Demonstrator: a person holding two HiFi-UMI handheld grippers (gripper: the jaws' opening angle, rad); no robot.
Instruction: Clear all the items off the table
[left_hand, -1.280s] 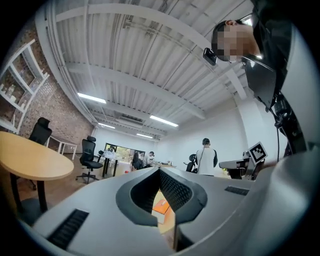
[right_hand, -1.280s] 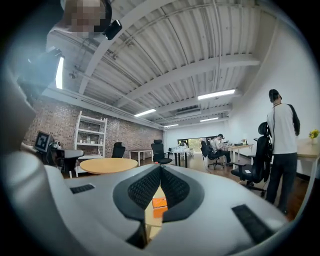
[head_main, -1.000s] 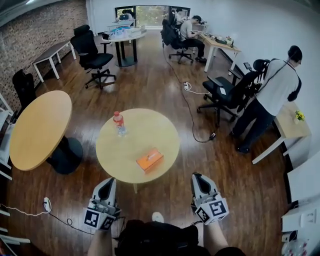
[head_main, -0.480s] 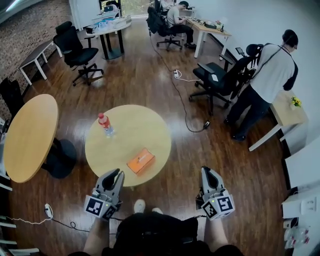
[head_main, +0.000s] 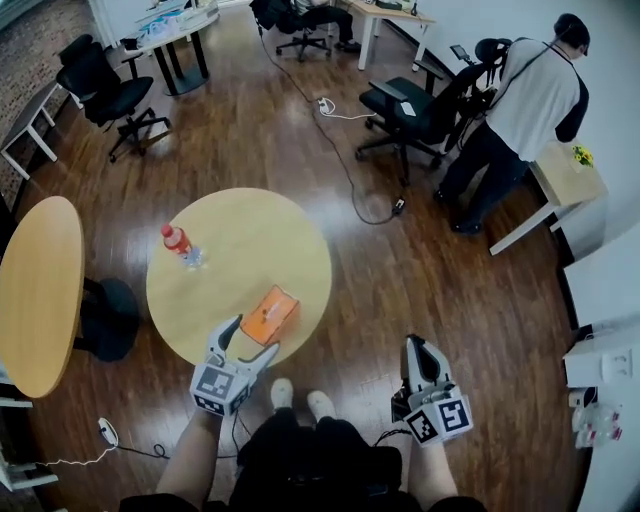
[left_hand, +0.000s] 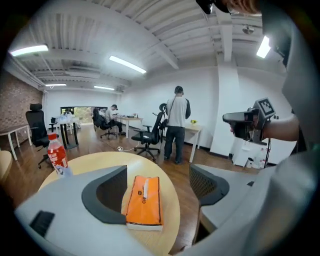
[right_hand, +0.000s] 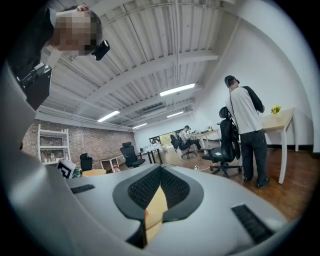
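Observation:
An orange tissue box (head_main: 270, 314) lies near the front edge of the round wooden table (head_main: 250, 240). A bottle with a red label (head_main: 178, 243) stands upright at the table's left side. My left gripper (head_main: 250, 338) hangs at the table's near edge, its tips just short of the box; its jaws are opening and touch nothing. In the left gripper view the box (left_hand: 144, 200) lies ahead between the spread jaws, with the bottle (left_hand: 56, 152) far left. My right gripper (head_main: 420, 352) is shut and empty, low over the floor to the right of the table.
A second round table (head_main: 35, 290) stands at the left. Office chairs (head_main: 415, 110) and a standing person (head_main: 520, 110) are at the back right beside a small desk (head_main: 565, 175). A cable (head_main: 350, 190) runs across the wooden floor behind the table.
The left gripper has come forward to the table's near edge and its jaws have spread apart. The table and box now lie closer. The right gripper stays shut.

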